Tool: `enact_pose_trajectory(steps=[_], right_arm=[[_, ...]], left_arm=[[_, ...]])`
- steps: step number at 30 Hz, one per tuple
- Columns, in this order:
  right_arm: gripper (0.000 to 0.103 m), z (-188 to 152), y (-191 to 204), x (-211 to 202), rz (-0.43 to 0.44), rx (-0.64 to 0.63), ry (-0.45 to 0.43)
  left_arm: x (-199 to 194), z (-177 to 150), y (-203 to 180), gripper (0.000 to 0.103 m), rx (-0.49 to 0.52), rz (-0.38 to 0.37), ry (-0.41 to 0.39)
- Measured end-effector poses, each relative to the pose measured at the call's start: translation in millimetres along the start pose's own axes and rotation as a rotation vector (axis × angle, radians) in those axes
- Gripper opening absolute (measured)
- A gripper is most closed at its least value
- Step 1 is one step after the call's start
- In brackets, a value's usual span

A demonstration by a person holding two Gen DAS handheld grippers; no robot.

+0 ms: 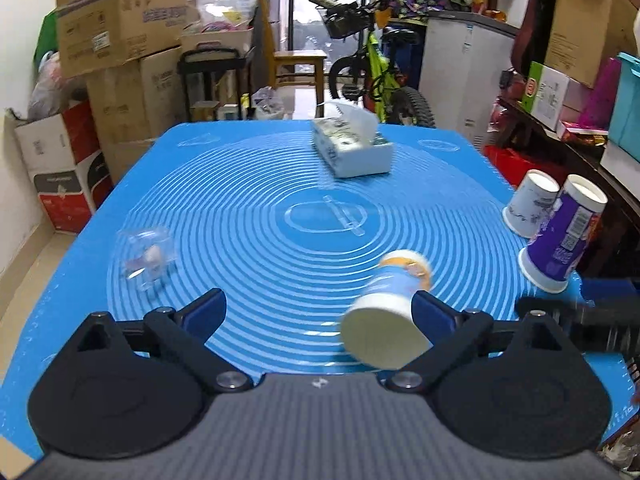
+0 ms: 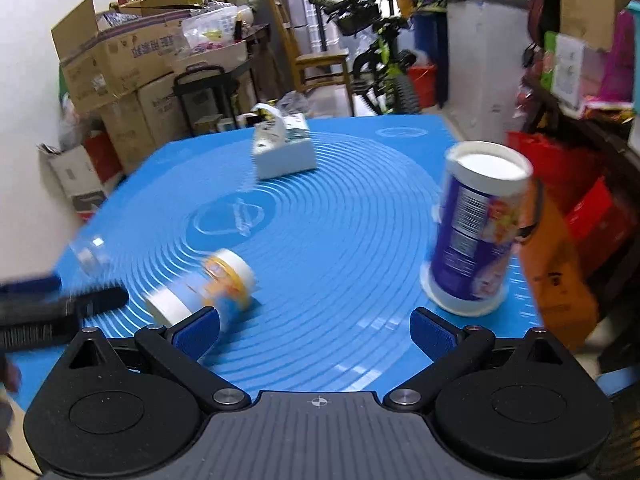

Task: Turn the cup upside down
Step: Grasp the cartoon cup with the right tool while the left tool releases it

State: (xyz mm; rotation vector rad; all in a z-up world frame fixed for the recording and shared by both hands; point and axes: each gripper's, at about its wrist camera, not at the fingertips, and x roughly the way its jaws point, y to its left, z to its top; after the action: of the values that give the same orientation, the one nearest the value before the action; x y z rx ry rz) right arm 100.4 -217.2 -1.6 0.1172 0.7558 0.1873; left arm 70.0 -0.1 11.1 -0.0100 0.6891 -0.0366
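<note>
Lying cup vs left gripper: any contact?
Cannot tell. In the left wrist view the lying cup overlaps the right finger of the open left gripper, but motion blur hides any contact or gap. The right wrist view is blurred too.

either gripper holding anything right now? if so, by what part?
Nothing is held. The left gripper and right gripper are both open. The orange and blue cup lies on its side on the blue mat, free of the jaws.

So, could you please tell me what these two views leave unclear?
- Clear cup, left wrist view: motion blur hides which way up it stands.
- Lying blue-and-orange cup, right wrist view: blurred, print unreadable.
- White cup: partly behind the purple cup; absent from the right wrist view.
</note>
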Motion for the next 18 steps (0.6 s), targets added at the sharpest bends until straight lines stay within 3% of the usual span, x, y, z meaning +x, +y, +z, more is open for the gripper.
enact_pose_trajectory(steps=[9, 18], right_arm=[[0.099, 39, 18, 59, 0.135, 0.139, 0.184], [0.090, 42, 24, 118, 0.175, 0.255, 0.373]], left_arm=[[12, -17, 39, 0.098, -0.081, 0.077, 0.040], [15, -20, 51, 0.098, -0.108, 0.107, 0.039]])
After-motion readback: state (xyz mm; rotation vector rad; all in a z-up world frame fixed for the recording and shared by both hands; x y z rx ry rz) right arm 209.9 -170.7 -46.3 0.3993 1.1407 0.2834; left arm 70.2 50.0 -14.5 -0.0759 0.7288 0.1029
